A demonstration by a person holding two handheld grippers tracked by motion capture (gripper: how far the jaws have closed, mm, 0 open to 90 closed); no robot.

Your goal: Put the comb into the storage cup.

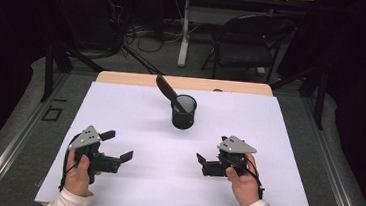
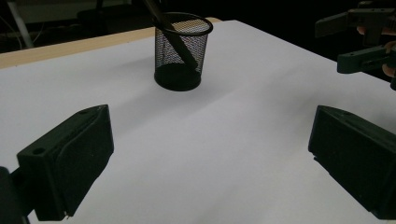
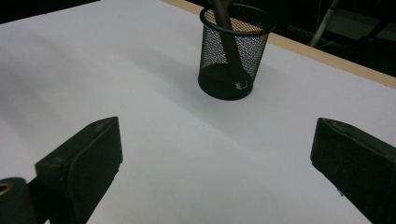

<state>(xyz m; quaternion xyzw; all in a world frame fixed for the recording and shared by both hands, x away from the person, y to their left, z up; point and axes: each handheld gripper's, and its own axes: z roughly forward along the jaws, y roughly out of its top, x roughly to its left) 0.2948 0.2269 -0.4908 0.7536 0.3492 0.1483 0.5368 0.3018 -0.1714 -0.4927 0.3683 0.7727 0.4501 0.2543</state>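
A black mesh cup (image 1: 183, 112) stands upright at the middle back of the white sheet (image 1: 120, 107). A dark long-handled utensil (image 1: 166, 90) leans in it, its top tilted to the left. My left gripper (image 1: 117, 145) rests near the front left, open and empty. My right gripper (image 1: 211, 148) rests near the front right, also open and empty. In the left gripper view, the cup (image 2: 180, 51) is well ahead of the wide-apart jaws, with the utensil (image 2: 170, 32) inside. In the right gripper view, the cup (image 3: 233, 51) and utensil (image 3: 229, 42) are likewise far ahead.
The white sheet covers most of a wooden table, whose bare edge (image 1: 123, 77) shows at the back. A dark folding chair (image 1: 246, 43) and a table leg (image 1: 184, 33) stand on the floor beyond. The other gripper (image 2: 364, 42) appears at the upper right of the left gripper view.
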